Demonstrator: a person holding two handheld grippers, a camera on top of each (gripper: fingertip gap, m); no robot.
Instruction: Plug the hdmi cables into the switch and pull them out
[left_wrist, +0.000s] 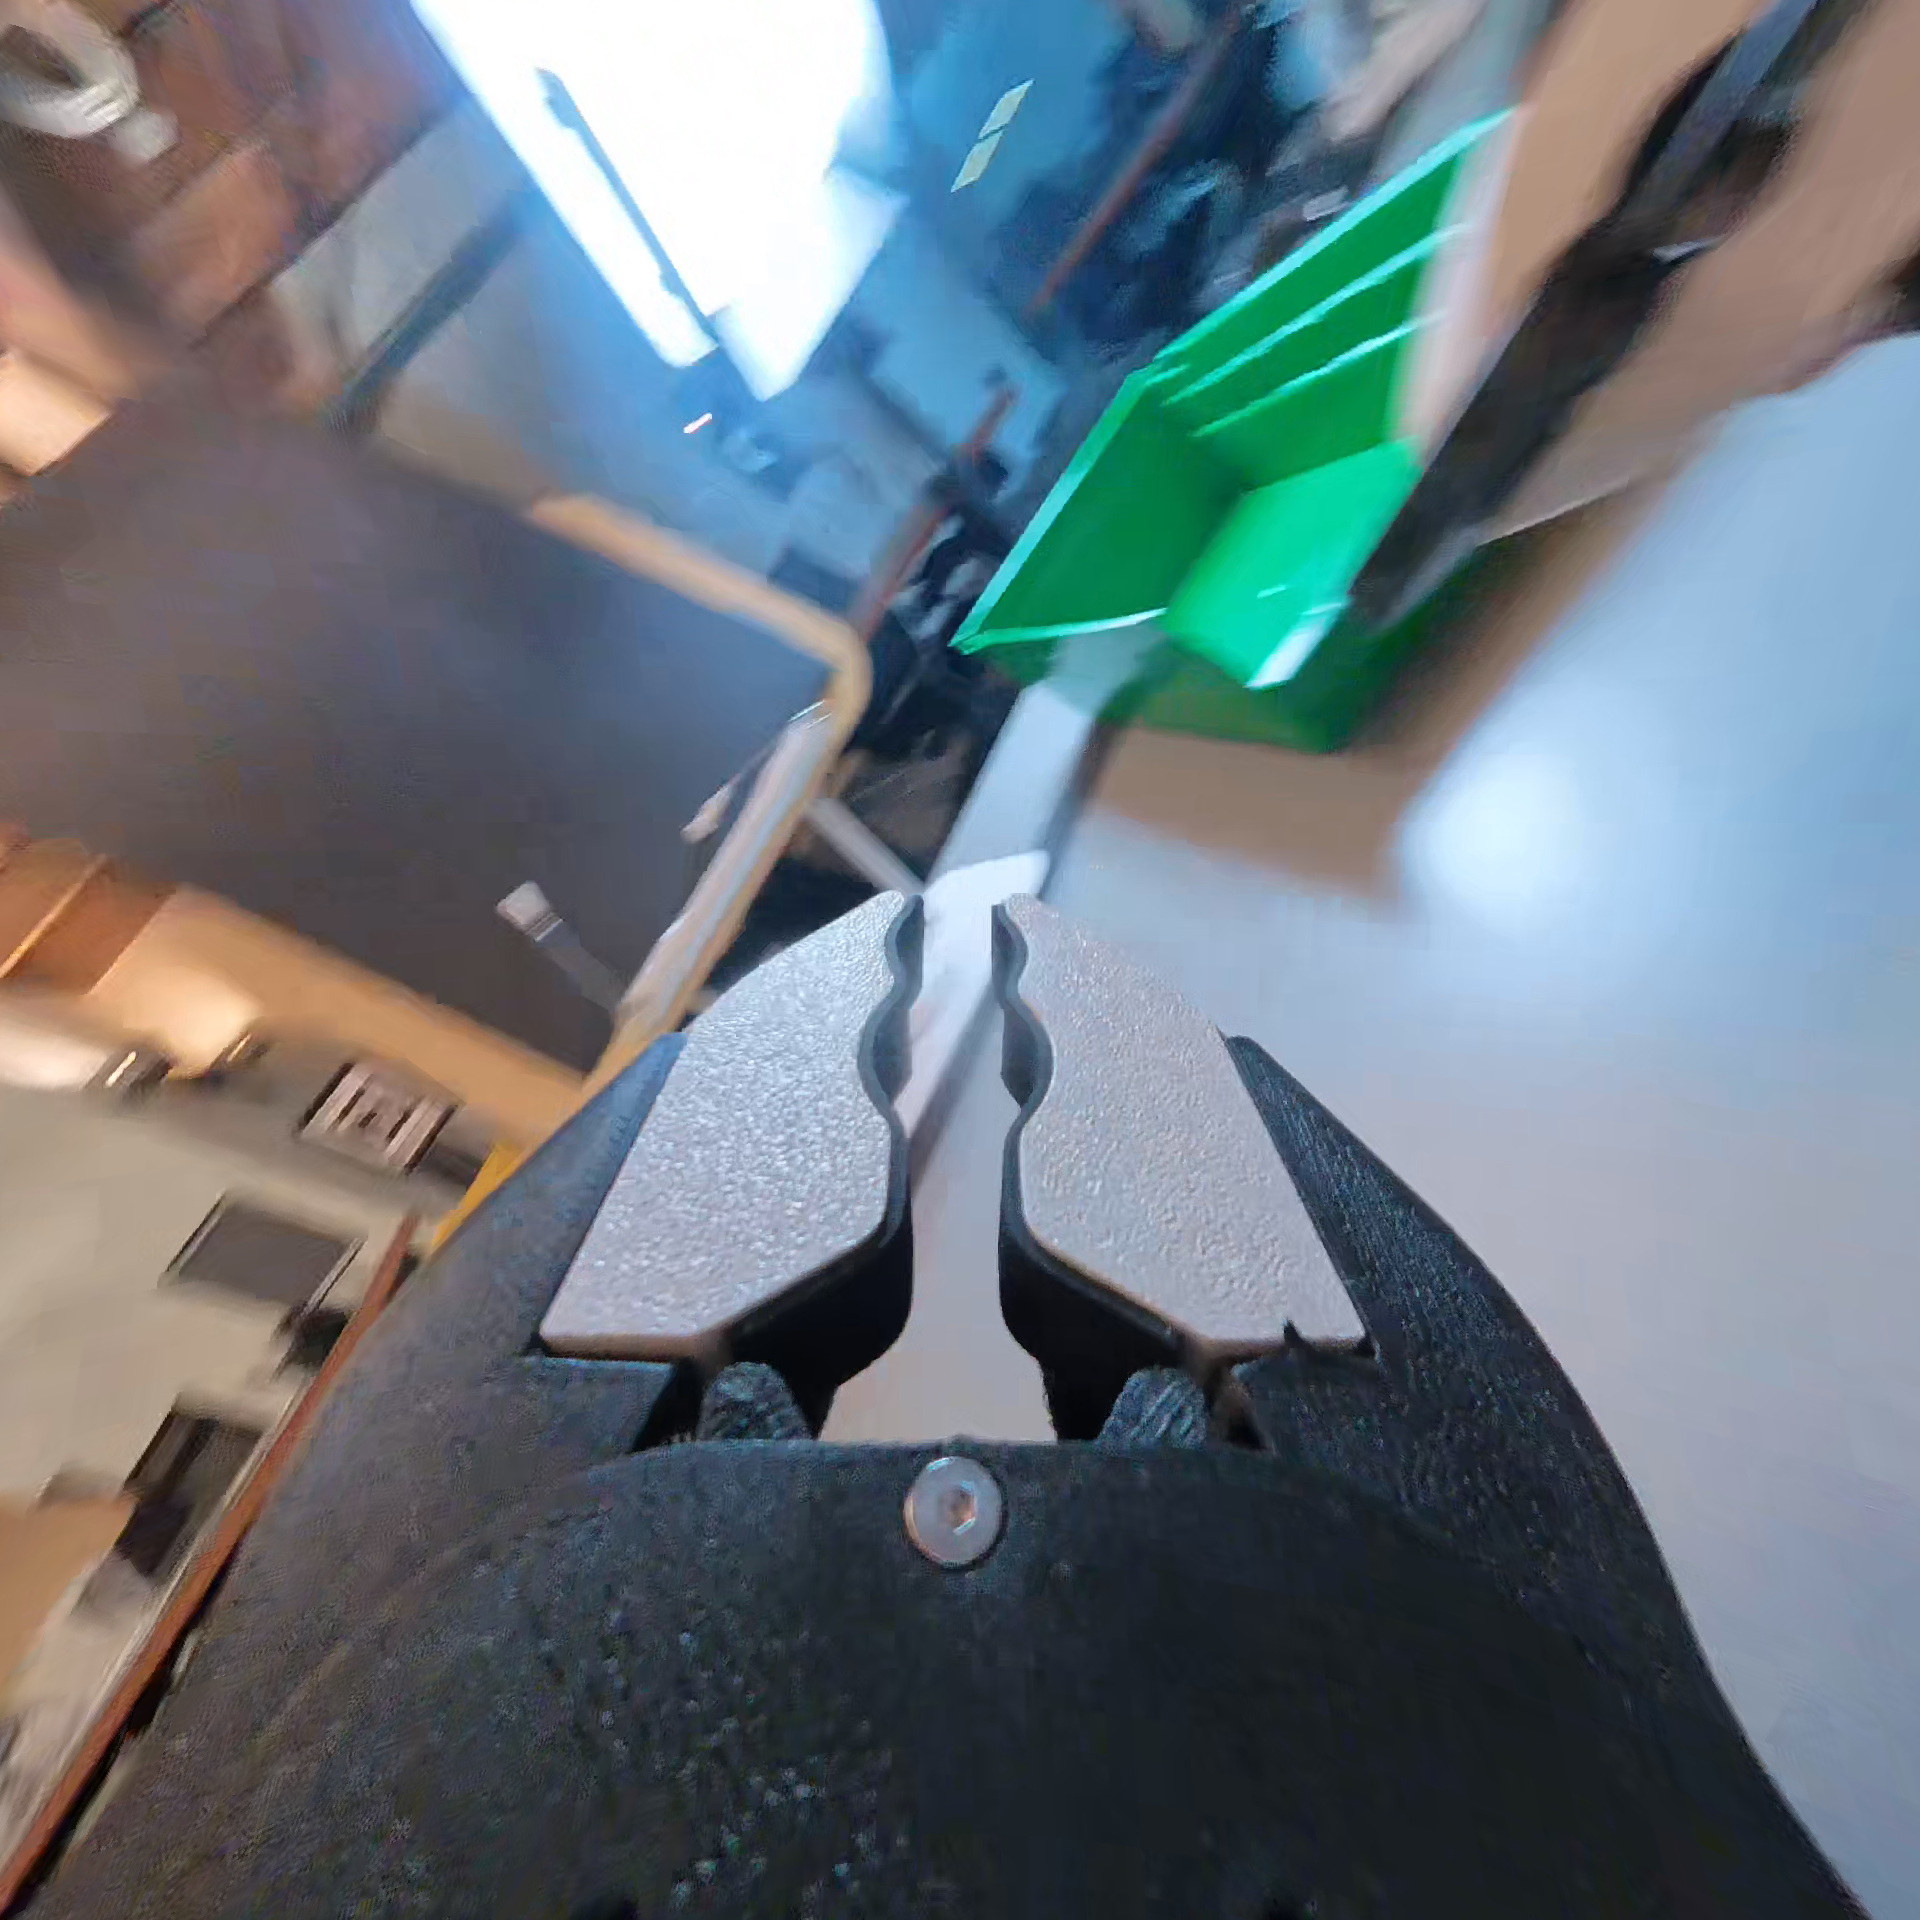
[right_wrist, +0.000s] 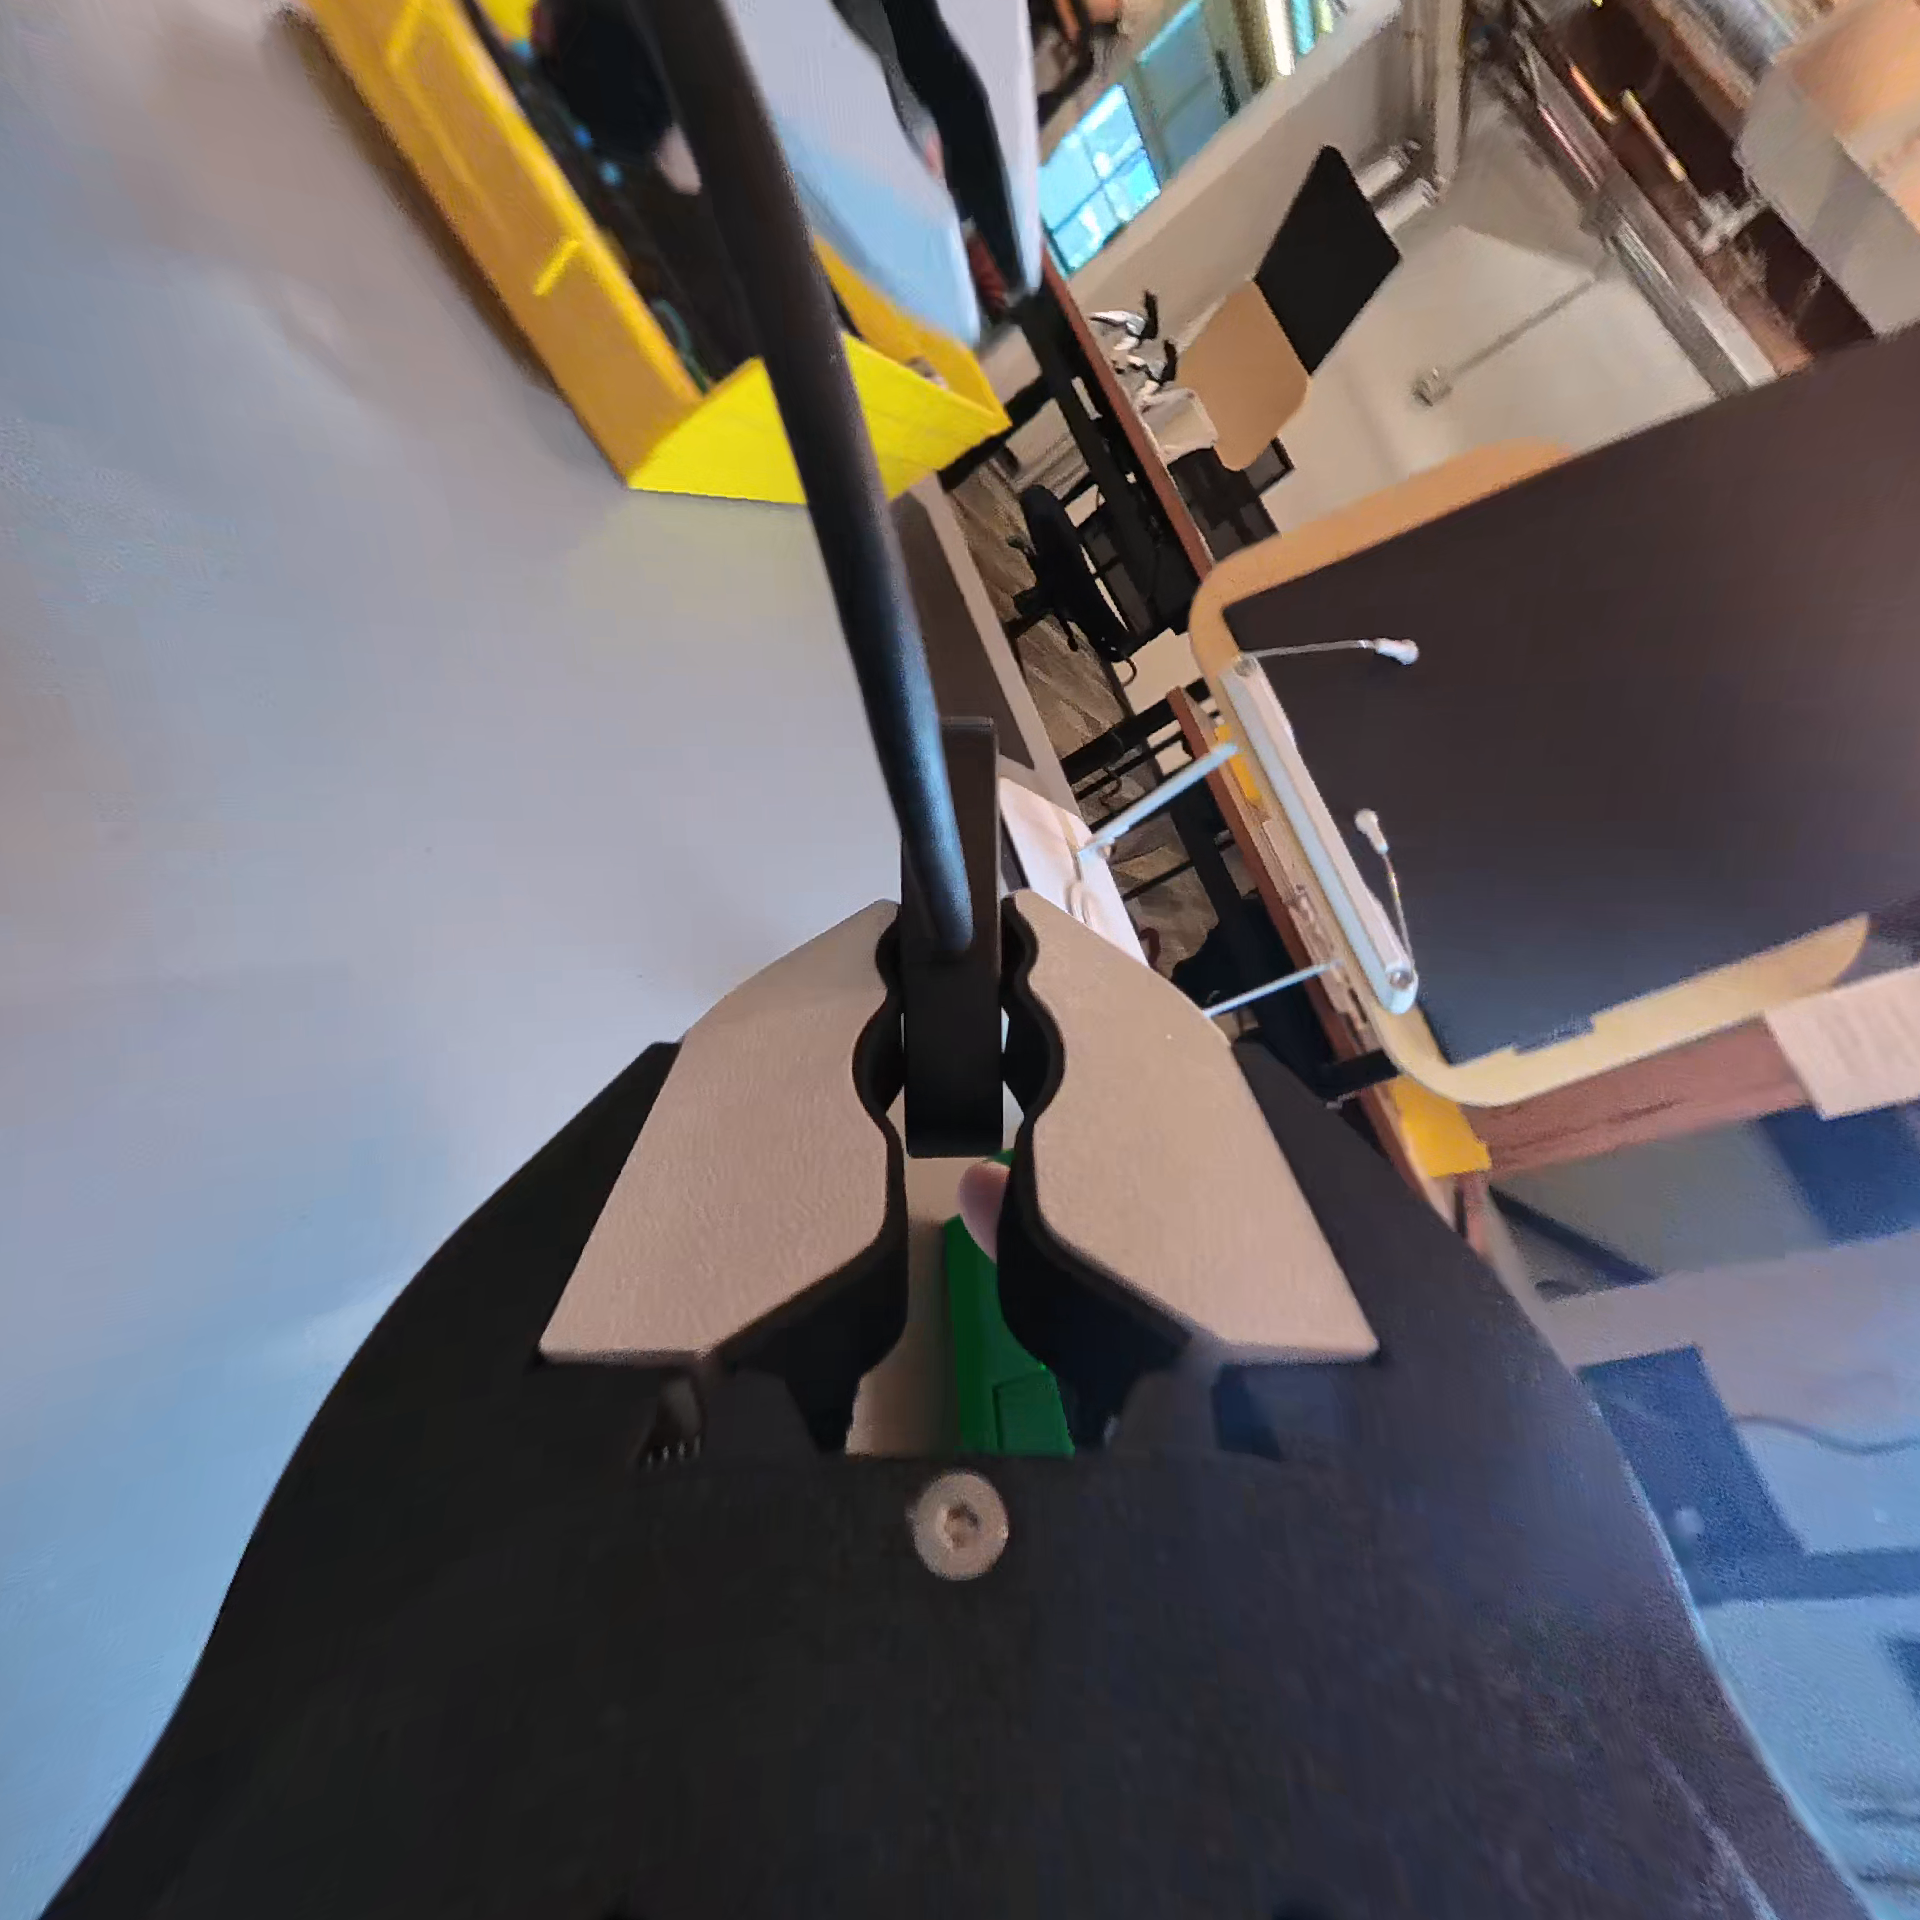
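My right gripper (right_wrist: 951, 935) is shut on the black plug (right_wrist: 948, 1049) of an HDMI cable. The plug stands between the grey fingers, and its thick black cable (right_wrist: 821, 436) runs forward and away over the white table (right_wrist: 312, 727). My left gripper (left_wrist: 956, 925) is empty, its grey fingers (left_wrist: 758, 1132) a narrow gap apart, held low over the white table (left_wrist: 1558, 1091) near its edge. The left wrist view is blurred. No switch shows in either view.
A green bin (left_wrist: 1236, 520) stands on the table ahead of the left gripper. A yellow bin (right_wrist: 727, 416) with dark contents stands ahead of the right gripper. A green part (right_wrist: 1003, 1382) and a fingertip (right_wrist: 982, 1195) show under the right fingers. Beyond the table edge are chairs (right_wrist: 1558, 790) and desks. Tip to tip, the grippers are about 15 cm apart.
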